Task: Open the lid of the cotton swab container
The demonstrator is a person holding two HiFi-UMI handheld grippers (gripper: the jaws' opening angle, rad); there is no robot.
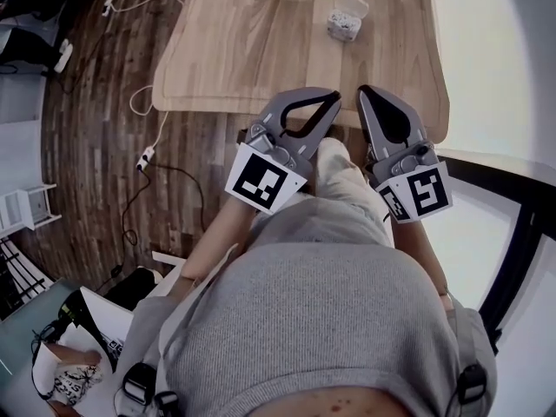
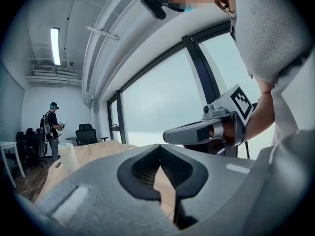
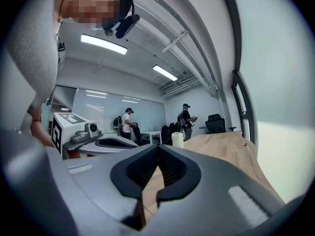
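Clenched empty, left tongs [image 1: 328, 101] and right tongs [image 1: 365, 93] hover at table [image 1: 243, 50] edge, container [image 1: 345, 20] well apart.

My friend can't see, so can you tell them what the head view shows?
The left gripper and right gripper, both shut and empty, point side by side over the near edge of a wooden table. A small swab container stands farther along it, untouched.

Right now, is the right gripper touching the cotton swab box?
Apart. The head view shows the right gripper by the near edge of the table, with bare wood between it and the cotton swab container farther off.
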